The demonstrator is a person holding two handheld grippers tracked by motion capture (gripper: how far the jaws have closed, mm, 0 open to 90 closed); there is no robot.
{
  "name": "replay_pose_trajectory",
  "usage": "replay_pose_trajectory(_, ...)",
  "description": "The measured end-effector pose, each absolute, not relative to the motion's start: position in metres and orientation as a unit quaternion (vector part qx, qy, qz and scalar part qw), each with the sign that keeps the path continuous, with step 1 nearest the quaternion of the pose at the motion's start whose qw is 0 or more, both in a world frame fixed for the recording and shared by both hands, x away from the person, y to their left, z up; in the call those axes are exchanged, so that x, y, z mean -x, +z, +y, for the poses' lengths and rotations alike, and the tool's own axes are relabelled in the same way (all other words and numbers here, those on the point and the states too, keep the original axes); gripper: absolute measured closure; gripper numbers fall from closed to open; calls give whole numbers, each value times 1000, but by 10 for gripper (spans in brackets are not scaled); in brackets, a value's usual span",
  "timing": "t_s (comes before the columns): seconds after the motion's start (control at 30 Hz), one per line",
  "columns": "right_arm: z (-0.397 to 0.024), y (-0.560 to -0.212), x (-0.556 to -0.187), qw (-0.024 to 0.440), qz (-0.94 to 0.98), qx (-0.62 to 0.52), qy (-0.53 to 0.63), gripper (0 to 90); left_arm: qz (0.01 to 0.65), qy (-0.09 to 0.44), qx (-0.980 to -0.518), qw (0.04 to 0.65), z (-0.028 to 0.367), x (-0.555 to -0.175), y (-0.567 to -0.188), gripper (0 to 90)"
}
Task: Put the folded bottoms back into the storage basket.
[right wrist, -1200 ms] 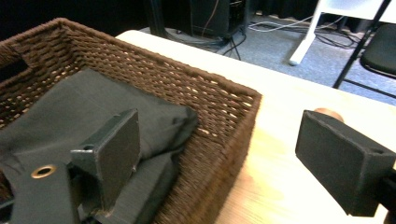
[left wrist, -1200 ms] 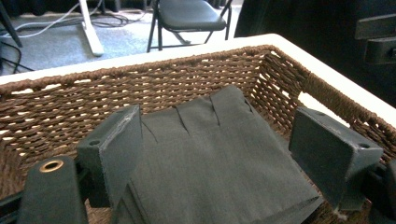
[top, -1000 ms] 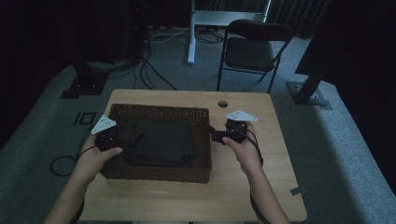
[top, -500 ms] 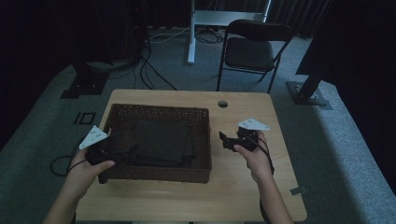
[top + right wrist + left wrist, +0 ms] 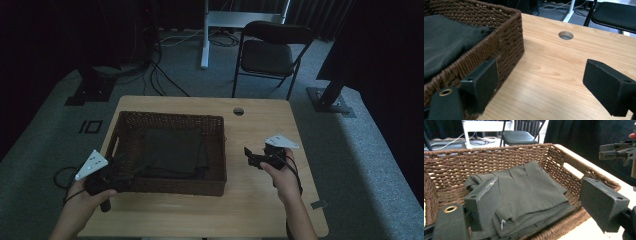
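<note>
The left gripper (image 5: 116, 179) is hovering at the near-left corner of the woven basket (image 5: 215, 150), jaws spread and empty. The dark folded cloth (image 5: 172, 152) is lying flat inside (a soft, squared stack against coarse brown wicker). To lift it cleanly, I'd judge both jaws should be pinching the layered near edge. The right gripper (image 5: 251, 157) is waiting released over the smooth wooden desk (image 5: 260, 200), just right of the basket.

Dim lab or studio: black curtains (image 5: 45, 30), floor cables (image 5: 165, 75), stand bases (image 5: 330, 97).
</note>
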State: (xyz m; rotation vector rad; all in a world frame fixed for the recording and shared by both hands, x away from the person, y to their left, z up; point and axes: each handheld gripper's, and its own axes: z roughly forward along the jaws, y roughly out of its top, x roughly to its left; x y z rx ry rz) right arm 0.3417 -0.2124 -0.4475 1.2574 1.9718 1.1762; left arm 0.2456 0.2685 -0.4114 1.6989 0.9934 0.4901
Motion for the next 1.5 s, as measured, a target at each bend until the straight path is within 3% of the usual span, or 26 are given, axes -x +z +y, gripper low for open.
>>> replay_pose_trajectory(0.7, -243, -472, -318, 266, 717, -479, 431, 126, 422, 193, -714, 523, 275, -198, -448, 179)
replay_pose_trajectory(1.5, -272, -519, -302, 256, 706, -524, 401, 127, 494, 172, -720, 456, 285, -193, -526, 179)
